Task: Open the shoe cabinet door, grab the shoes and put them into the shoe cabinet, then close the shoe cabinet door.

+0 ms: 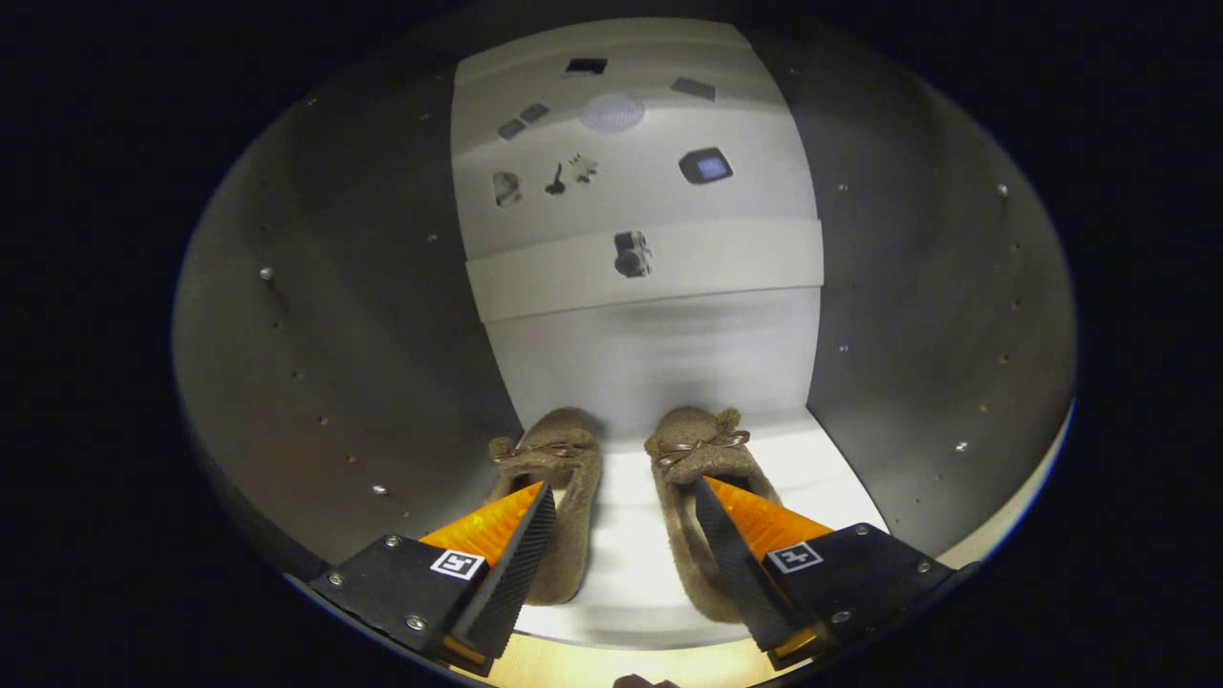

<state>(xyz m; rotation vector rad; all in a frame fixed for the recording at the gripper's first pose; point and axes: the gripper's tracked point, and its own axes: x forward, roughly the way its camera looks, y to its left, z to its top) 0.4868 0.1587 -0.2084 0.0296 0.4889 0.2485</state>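
Two shoes are seen side by side on the cabinet shelf; the hand-held gripper is spread wide, a finger over each shoe.

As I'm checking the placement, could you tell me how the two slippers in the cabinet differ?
The left slipper lies partly behind the left fingertip; the right slipper lies partly behind the right fingertip. The right slipper's bow looks fuller and clearer than the left slipper's. Both are brown and fuzzy, toes toward the back, on the white shelf. The gripper is open.
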